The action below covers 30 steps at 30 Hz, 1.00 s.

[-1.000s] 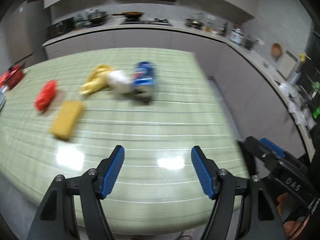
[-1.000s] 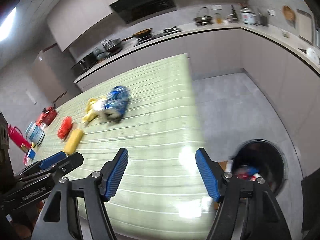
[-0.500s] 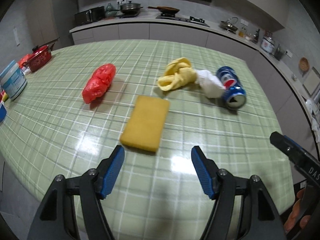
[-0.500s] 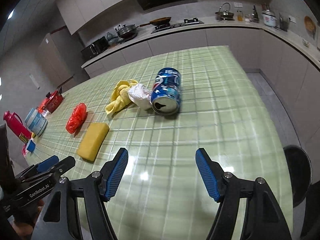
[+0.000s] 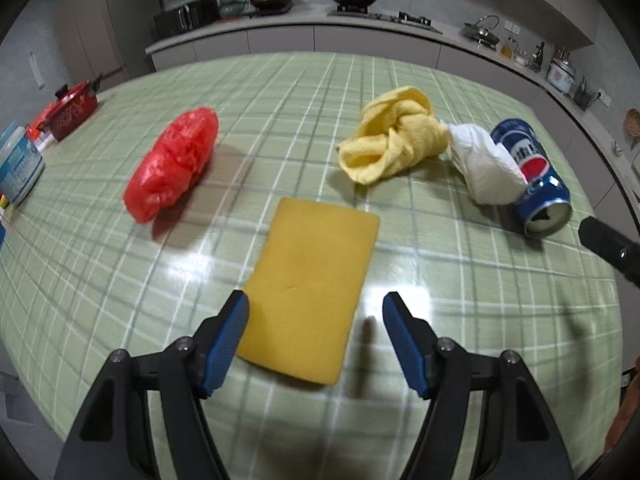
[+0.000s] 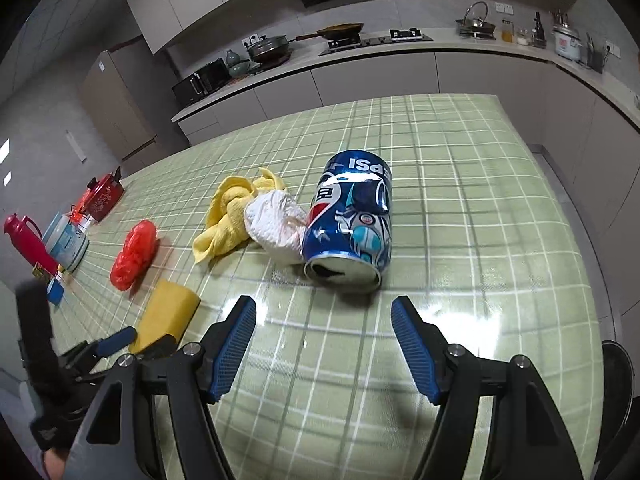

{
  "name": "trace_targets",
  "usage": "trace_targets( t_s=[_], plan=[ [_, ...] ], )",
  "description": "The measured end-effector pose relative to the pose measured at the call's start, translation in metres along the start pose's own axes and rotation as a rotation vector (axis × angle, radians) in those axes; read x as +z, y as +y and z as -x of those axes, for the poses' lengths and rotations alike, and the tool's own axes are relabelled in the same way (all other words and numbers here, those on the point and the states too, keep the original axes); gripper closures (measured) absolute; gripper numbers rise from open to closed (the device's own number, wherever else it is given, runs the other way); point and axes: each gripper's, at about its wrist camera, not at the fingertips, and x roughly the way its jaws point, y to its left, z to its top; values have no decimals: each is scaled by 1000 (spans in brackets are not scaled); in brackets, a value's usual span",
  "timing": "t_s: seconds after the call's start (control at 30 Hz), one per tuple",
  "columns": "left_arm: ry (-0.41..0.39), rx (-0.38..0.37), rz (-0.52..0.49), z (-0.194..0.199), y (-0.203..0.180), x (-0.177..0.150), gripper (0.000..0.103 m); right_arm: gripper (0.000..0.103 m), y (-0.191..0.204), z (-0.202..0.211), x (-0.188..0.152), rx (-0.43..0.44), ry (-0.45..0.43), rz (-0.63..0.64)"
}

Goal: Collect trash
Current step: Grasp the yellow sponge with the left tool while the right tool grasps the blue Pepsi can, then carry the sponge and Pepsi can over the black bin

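Both your grippers are open and hold nothing. The can (image 6: 349,229) lies on its side just ahead of your right gripper (image 6: 323,338), touching the tissue (image 6: 276,220). It may roll away if one finger pushes it first.

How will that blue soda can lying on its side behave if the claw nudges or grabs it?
The blue soda can lies on its side on the glossy checked tablecloth, so a sideways nudge would probably roll it. Its top looks opened, so it is likely empty and light. Its thin wall may dent under a hard squeeze.
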Motion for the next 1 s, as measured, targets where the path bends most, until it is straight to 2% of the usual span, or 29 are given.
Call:
trace_targets(
  t_s=[0.03, 0.07, 0.2, 0.27, 0.4, 0.47, 0.53, 0.57, 0.63, 0.67, 1.0],
  plan=[
    [-10, -6, 5, -1, 1, 1, 40, 31, 0, -2, 1, -2, -4, -2],
    [-17, -7, 7, -2, 2, 4, 54, 31, 0, -3, 2, -9, -8, -2],
    [-34, -43, 16, -9, 5, 21, 67, 31, -3, -10, 8, -40, -5, -18],
    [-42, -57, 11, -11, 3, 32, 73, 31, -6, -12, 12, -67, -12, -38],
    [-43, -82, 8, -22, 3, 51, 73, 31, -12, -21, 23, -92, -11, -73],
    [-33, -99, 9, -25, 4, 55, 72, 31, -13, -27, 30, -100, -13, -84],
    [-38, -100, 1, -24, 4, 58, 64, 31, -13, -33, 37, -107, -13, -92],
    [-43, -101, -6, -23, 4, 58, 51, 31, -13, -37, 40, -107, -10, -95],
    [-63, -84, -20, -20, 4, 60, 35, 31, -12, -47, 47, -114, 2, -99],
    [-78, -75, -27, -19, 4, 61, 32, 31, -12, -53, 50, -119, 11, -98],
    [-6, -73, -45, -47, 6, 66, 33, 31, -8, -87, 52, -131, 71, -97]
  ],
)
